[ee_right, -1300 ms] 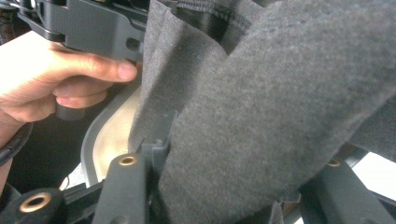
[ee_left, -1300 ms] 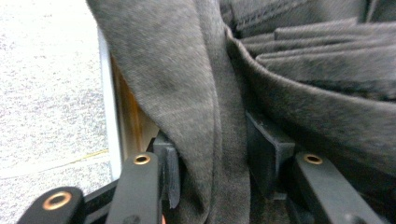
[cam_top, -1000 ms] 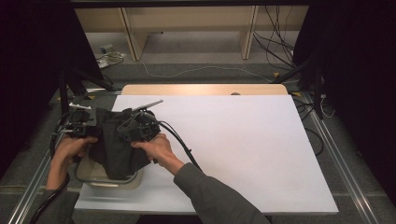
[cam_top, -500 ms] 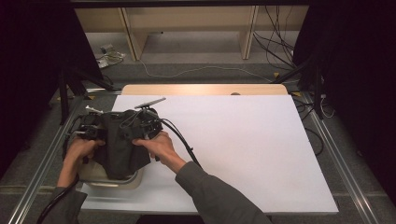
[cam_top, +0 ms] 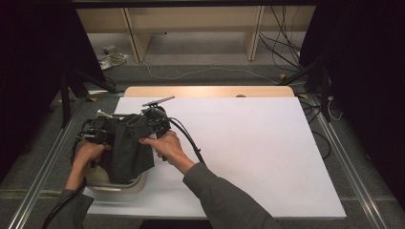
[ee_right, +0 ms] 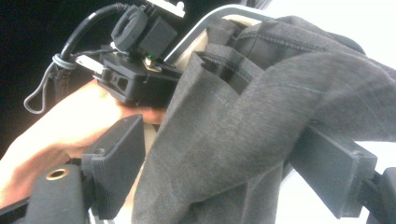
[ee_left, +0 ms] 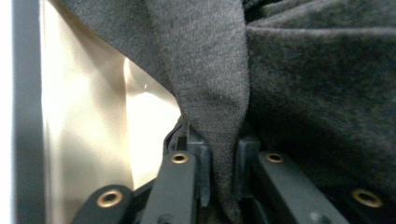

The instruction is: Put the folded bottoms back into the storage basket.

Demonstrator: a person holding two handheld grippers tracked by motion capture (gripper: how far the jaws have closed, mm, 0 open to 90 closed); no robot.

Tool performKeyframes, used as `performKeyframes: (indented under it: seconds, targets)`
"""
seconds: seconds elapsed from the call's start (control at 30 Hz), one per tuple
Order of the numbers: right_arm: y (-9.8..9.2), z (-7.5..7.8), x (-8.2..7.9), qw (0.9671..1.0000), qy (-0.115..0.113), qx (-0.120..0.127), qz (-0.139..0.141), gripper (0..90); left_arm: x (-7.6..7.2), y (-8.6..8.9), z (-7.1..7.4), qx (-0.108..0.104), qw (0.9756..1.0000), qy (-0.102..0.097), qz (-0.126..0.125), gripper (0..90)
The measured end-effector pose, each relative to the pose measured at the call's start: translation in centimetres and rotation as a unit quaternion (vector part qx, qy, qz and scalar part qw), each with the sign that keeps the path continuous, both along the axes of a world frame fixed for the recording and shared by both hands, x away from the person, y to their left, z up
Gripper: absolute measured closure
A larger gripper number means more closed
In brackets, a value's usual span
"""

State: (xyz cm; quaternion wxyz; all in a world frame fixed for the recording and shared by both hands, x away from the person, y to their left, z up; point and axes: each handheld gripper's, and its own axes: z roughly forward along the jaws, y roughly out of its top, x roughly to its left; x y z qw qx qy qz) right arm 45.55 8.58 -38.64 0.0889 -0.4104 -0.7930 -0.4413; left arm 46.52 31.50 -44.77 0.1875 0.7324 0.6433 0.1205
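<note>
A dark grey cloth (cam_top: 126, 150) hangs bunched over a beige tub (cam_top: 130, 184) at the table's left front. My left gripper (ee_left: 223, 154) is shut on a fold of the cloth (ee_left: 210, 70); its jaws have just eased a little but still pinch it. In the high view the left gripper (cam_top: 95, 132) sits at the cloth's left edge, half covered. My right gripper (ee_right: 224, 168) has just been opening its jaws; they stand wide apart with the cloth (ee_right: 243, 130) draped loosely between them. From above, the right gripper (cam_top: 147, 128) is at the cloth's upper right.
The white table top (cam_top: 248, 143) stretches to the right of the tub, with a wooden strip (cam_top: 210, 91) at its back. The right gripper's cable (cam_top: 187, 140) loops across the table beside the forearm. Metal rails (cam_top: 38, 191) run along the table's sides.
The left hand has moved right and a little down, closer to the right hand, and the cloth hangs more bunched over the tub. The right hand has stayed in place.
</note>
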Motion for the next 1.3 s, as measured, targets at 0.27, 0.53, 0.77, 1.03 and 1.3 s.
performKeyframes:
  seconds: [0.27, 0.53, 0.77, 1.03, 1.3]
  targets:
    - [-0.6, 0.4, 0.2, 1.0000, -0.004, 0.004, -0.003, 16.9, -0.5, 0.4, 2.1, 0.005, 0.9999, -0.015, 0.007, 57.7]
    - [-1.4, 1.0, 0.5, 0.9998, -0.012, 0.011, -0.010, 15.4, -1.3, 1.8, 4.4, -0.032, 0.9989, -0.031, 0.012, 43.5]
    - [-2.3, 1.5, 0.7, 0.9996, -0.018, 0.014, -0.016, 15.1, -2.4, 1.7, 6.7, -0.061, 0.9957, -0.068, 0.013, 39.1]
    - [-3.8, 2.0, 0.8, 0.9994, -0.023, 0.012, -0.022, 14.6, -3.1, 0.1, 8.2, -0.083, 0.9930, -0.084, -0.005, 33.6]
    - [-6.6, 2.3, 0.8, 0.9986, -0.035, 0.009, -0.038, 14.1, -3.6, -2.5, 8.1, -0.092, 0.9919, -0.079, -0.037, 32.0]
